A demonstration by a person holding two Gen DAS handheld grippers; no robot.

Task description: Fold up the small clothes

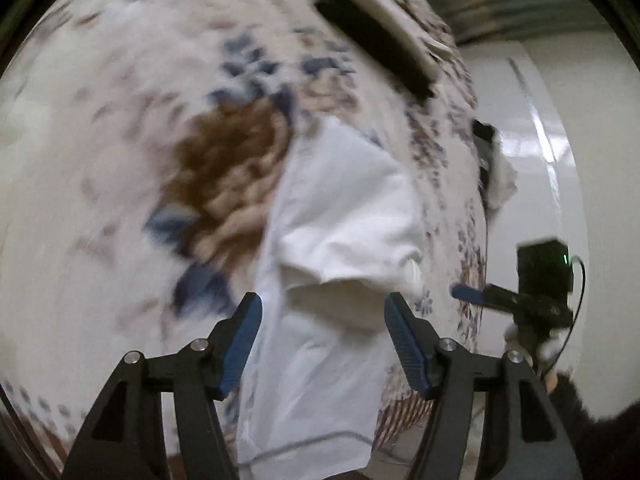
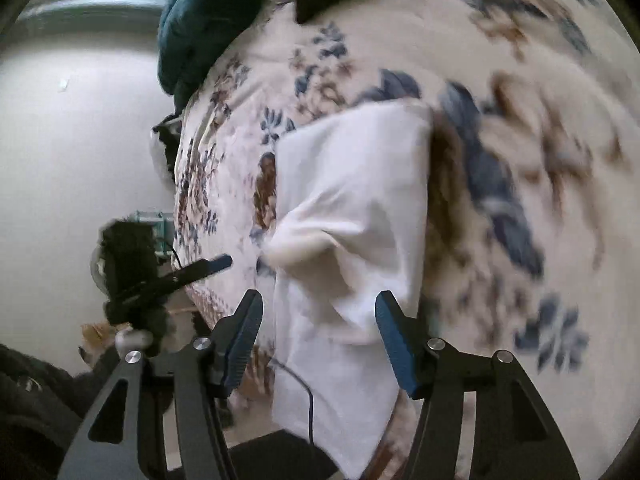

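A small white garment (image 1: pixel 332 240) lies on a flowered bedspread (image 1: pixel 120 160), partly folded, with a raised fold near its middle and one end hanging over the bed's edge. My left gripper (image 1: pixel 323 304) is open just above it, the blue pads on either side of the cloth. In the right wrist view the same white garment (image 2: pixel 360 208) lies under my right gripper (image 2: pixel 318 302), which is open and empty. The right gripper also shows at the right of the left wrist view (image 1: pixel 466 292). The left gripper shows at the left of the right wrist view (image 2: pixel 224 262).
The flowered bedspread (image 2: pixel 520 160) covers the bed. A dark teal cushion (image 2: pixel 200 12) lies at the bed's far end. A black flat object (image 1: pixel 372 44) rests further up the bed. A glossy white floor (image 1: pixel 540 160) runs beside the bed edge. Both views are motion-blurred.
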